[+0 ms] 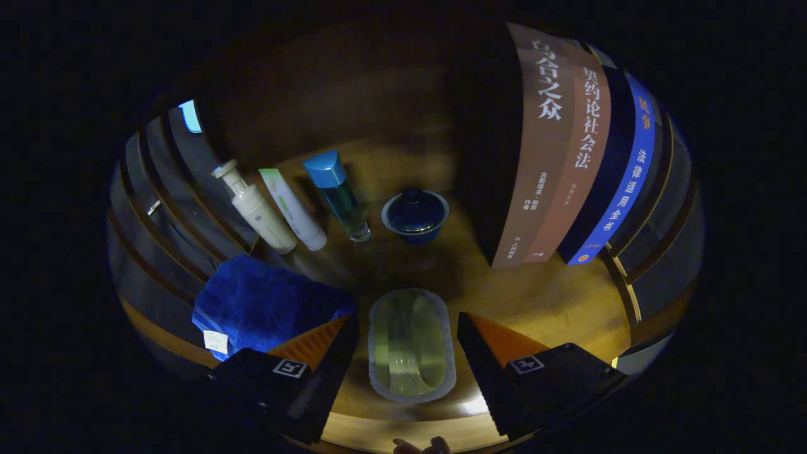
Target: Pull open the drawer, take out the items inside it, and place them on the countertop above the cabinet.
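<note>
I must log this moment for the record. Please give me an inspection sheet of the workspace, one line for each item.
Surface: wooden countertop, dimly lit.
Job's things: pale oval dish lying on the countertop between the tongs' fingers; blue towel beside it.
Clutter: pump bottle, white tube, blue-capped bottle, lidded blue cup, upright books.
Grippers: tongs open, fingers either side of the dish, not pressing it.
Cables: nothing seen.
Surroundings: dark slatted walls.

Wooden countertop (536, 302) with blue towel (265, 302), three bottles (296, 208), lidded cup (415, 216), soap dish (411, 345), upright books (567, 157).
</note>
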